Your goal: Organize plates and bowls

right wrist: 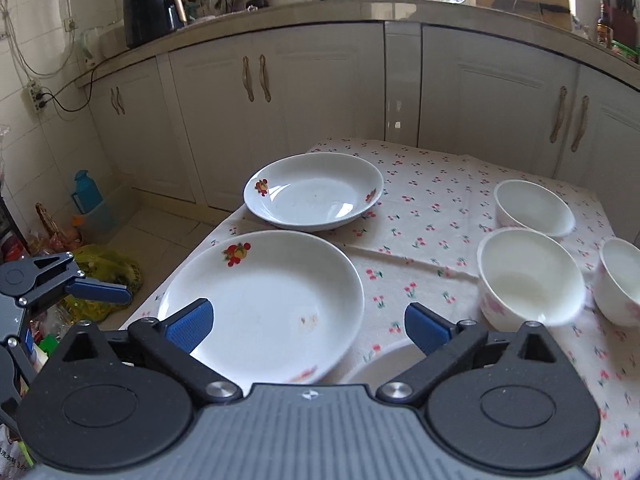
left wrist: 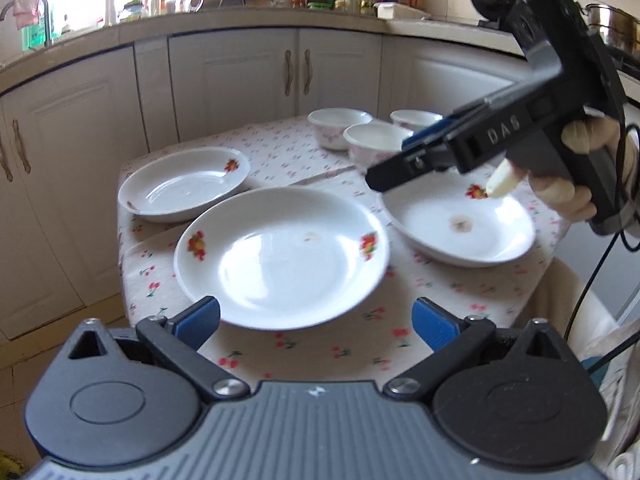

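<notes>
Three white plates with fruit prints lie on the cherry-print tablecloth [left wrist: 328, 346]: a middle plate [left wrist: 280, 256] [right wrist: 264, 300], a far-left plate [left wrist: 184, 190] [right wrist: 316, 190] and a right plate [left wrist: 460, 224]. Only a rim [right wrist: 384, 360] of the right plate shows in the right wrist view. Three white bowls [left wrist: 338, 126] [left wrist: 376, 142] [left wrist: 416, 118] cluster at the back right, also [right wrist: 532, 208] [right wrist: 528, 276] [right wrist: 620, 280]. My left gripper [left wrist: 318, 322] is open above the middle plate's near edge, holding nothing. My right gripper [right wrist: 308, 320] [left wrist: 396, 160] is open and empty, above the right plate, in a gloved hand [left wrist: 568, 192].
Cream cabinets [left wrist: 248, 76] and a cluttered counter [right wrist: 280, 16] wrap around behind the table. Left of the table the floor holds bags [right wrist: 104, 276] and a blue flask [right wrist: 86, 192]. A black cable [left wrist: 592, 280] hangs from the right gripper past the table's right edge.
</notes>
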The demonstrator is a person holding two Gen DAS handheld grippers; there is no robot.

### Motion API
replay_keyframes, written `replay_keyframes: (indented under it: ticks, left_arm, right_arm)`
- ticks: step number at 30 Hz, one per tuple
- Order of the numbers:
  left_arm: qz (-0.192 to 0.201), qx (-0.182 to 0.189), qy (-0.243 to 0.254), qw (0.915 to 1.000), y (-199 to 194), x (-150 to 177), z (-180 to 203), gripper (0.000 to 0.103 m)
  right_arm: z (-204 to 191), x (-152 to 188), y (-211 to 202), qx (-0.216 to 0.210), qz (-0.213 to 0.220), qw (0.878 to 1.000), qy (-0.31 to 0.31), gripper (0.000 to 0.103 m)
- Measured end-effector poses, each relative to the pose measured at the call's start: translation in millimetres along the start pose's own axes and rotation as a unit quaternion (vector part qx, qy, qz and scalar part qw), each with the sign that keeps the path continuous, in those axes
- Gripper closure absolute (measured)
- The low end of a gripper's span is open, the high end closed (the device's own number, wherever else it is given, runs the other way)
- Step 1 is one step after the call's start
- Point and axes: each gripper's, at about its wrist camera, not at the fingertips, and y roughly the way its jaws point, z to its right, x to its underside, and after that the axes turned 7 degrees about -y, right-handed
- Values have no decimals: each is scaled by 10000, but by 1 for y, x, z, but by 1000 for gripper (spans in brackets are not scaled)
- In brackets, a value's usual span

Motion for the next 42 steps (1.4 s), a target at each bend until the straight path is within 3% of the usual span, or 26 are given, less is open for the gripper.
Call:
replay_keyframes:
  ticks: [9,14,17,25,42]
  left_arm:
    - [85,6,53,10000,1,-2,44,1]
    - [-107,372,-3,9993,15,4,70,1]
    - [-188,393,-84,9990,28,10,82,1]
    - [-341,211,30,9992,52,15,106,1]
    - [-323,355,-46,9988,93,15,121,1]
  right_arm:
    - [20,42,-52,269,179,9991,257,0]
    - [33,68,-76,536,228,9976,383,0]
    - [43,83,-83,596,151,9967,526,0]
    - [59,111,-93,827,5,9940,710,0]
    - [70,130,-80,935,83,9889,1153,0]
